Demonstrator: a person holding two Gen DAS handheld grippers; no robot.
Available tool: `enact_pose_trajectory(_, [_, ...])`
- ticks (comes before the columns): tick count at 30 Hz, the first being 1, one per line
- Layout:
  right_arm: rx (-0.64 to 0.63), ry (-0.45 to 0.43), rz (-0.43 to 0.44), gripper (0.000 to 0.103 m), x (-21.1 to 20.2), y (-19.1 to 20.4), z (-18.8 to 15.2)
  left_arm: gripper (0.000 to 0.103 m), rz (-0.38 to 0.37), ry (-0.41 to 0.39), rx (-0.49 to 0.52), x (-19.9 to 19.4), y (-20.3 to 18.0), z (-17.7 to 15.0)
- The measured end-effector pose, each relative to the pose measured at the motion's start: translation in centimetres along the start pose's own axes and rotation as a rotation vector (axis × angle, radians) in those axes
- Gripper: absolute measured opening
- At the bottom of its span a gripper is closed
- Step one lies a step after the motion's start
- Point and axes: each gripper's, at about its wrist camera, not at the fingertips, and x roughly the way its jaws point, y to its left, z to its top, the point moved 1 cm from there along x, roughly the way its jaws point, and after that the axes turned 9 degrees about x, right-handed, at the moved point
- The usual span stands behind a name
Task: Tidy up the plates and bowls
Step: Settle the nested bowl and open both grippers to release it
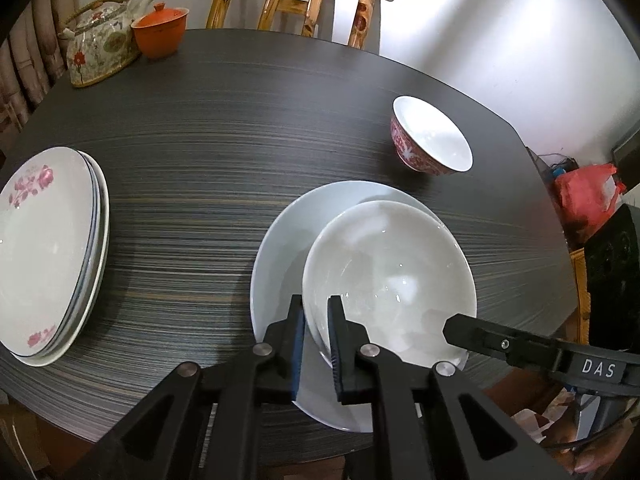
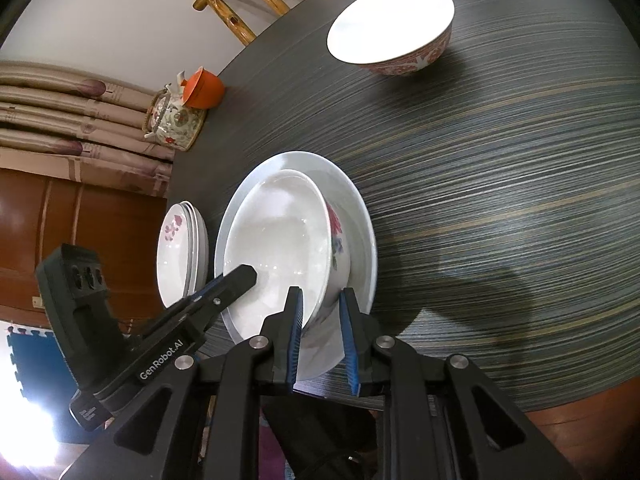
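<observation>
A white bowl with a flower print on its outside sits inside a wider pale blue dish near the table's front edge. My left gripper is shut on the bowl's near-left rim, one finger inside and one outside. My right gripper is shut on the rim at the opposite side; one of its fingers shows in the left wrist view. A red-patterned bowl stands alone farther back. A stack of flowered plates lies to the left.
The dark striped table carries a flowered teapot and an orange lidded cup at its far left. A wooden chair stands behind. A red bag lies off the right edge.
</observation>
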Motion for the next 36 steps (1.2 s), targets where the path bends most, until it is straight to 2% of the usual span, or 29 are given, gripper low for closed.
enact_pose_trajectory(21, [-0.053, -0.031, -0.013, 0.019, -1.0, 0.7, -0.9, 0.013, 0.083, -0.042, 0.090, -1.3, -0.8, 0.2])
enact_pose_trajectory(28, [-0.061, -0.069, -0.020, 0.019, -1.5, 0.8, -0.9, 0.016, 0.098, -0.042, 0.102, -1.2, -0.7, 0.2])
enact_pose_trajectory(36, [-0.059, -0.068, -0.023, 0.019, -0.9, 0.5, -0.6, 0.017, 0.104, -0.037, 0.102, -1.0, -0.5, 0.0])
